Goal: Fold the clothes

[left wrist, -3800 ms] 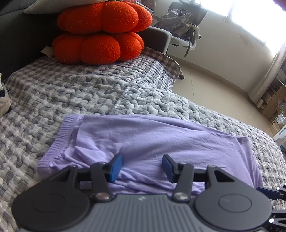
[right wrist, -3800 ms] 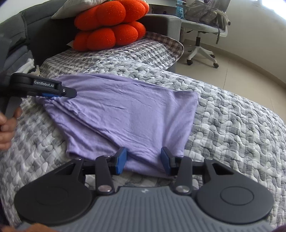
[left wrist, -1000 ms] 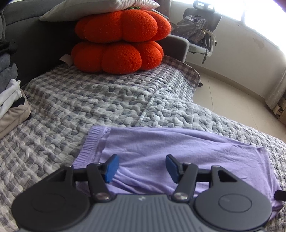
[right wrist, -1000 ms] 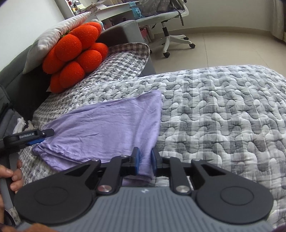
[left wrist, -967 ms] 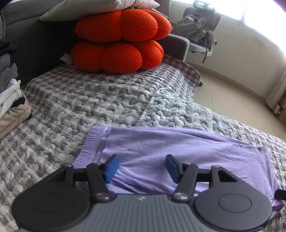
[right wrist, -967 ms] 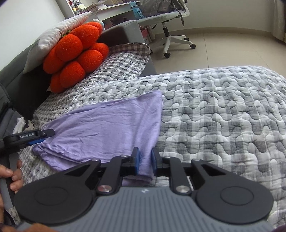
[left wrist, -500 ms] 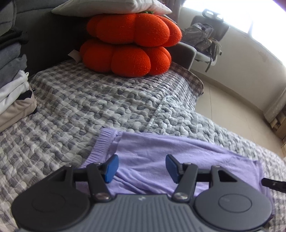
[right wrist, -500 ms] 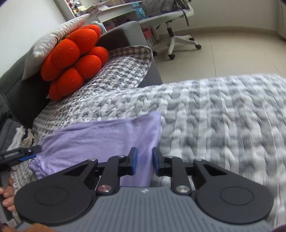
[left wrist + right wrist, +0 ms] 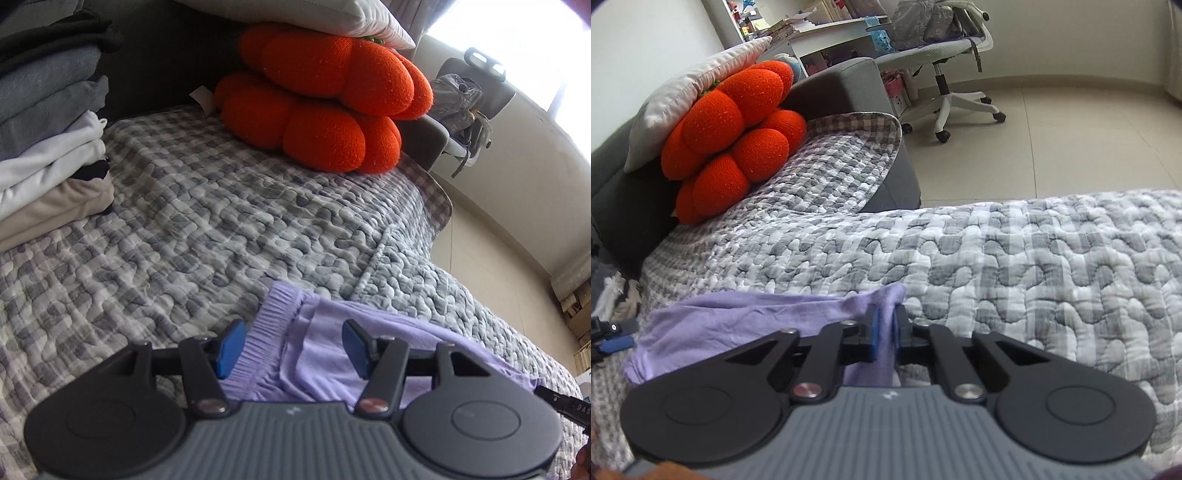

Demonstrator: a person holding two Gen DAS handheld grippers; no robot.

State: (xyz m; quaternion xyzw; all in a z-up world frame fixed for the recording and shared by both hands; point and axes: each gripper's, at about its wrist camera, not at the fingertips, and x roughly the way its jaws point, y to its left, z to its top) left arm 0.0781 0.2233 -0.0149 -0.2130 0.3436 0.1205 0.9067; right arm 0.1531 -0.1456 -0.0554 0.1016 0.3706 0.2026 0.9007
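Honestly the thing I'd worry about here is the pinch on the right side. The right gripper only has a thin bit of the purple garment at its far right corner, and that knit looks soft and slippery, so if the corner gets pulled across it could slide out, or it may be holding just the top layer and leave the bottom one behind. Then the fold comes out lopsided. The other risk is the left side: nothing is pinned there, so the whole garment might just drag over the quilted bedspread instead of folding.

Fingers: the right one's blue pads are closing down tight, with a fold of purple fabric squeezed between them and a tuft poking up past the tips. The left gripper sits about half open, its pads on either side of the ribbed hem, over the cloth but not clamped on it as far as I can see.

The garment lies flat-ish on the near part of the bed, well apart from the orange cushions and the stack of folded clothes at far left.
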